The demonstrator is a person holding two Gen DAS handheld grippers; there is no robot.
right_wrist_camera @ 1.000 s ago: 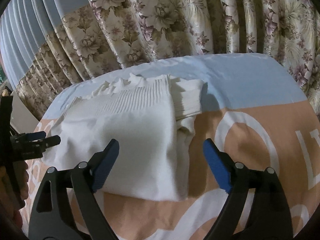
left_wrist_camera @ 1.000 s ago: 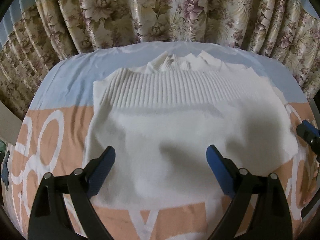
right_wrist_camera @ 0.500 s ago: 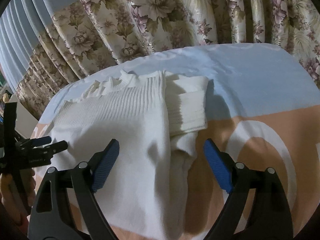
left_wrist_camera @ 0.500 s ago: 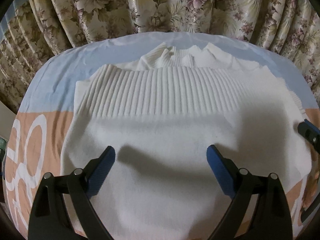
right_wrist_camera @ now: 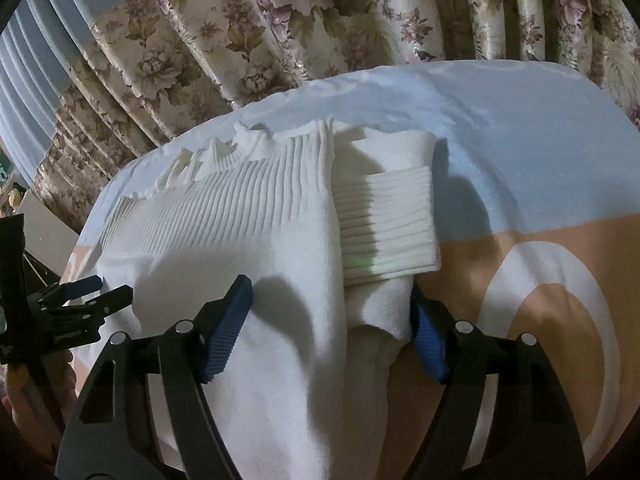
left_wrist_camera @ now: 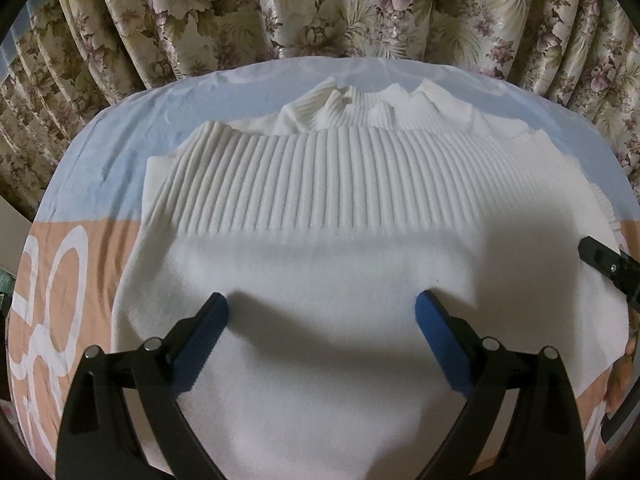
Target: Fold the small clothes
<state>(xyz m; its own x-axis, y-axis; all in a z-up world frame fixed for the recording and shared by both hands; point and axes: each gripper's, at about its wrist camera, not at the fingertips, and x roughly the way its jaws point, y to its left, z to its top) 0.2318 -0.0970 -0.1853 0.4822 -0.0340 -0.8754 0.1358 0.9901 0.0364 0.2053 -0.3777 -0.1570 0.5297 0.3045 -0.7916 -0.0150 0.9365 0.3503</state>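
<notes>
The right gripper (right_wrist_camera: pixel 328 318) has its blue fingers (right_wrist_camera: pixel 228 324) fairly wide and has just been closing them, with the right side of the white sweater (right_wrist_camera: pixel 248 264) between them; the pads do not yet pinch the cloth, though the right one sits against the folded sleeve (right_wrist_camera: pixel 384 224) at centre frame. The left gripper (left_wrist_camera: pixel 322 338) stands wide open low in its own view, its fingers (left_wrist_camera: pixel 200 344) straddling bare knit and gripping nothing. The sweater lies flat across the middle of both views on a bed sheet (right_wrist_camera: pixel 520 128) of pale blue and peach, ribbed hem toward the floral curtain (left_wrist_camera: pixel 320 4) along the top. To do this fold well, I judge each gripper should gather every layer at the near edge, sleeve included, before lifting together so the sleeve does not slip out. Large white letters on the peach sheet (left_wrist_camera: pixel 52 292) are cropped and cannot be read; no label shows.
</notes>
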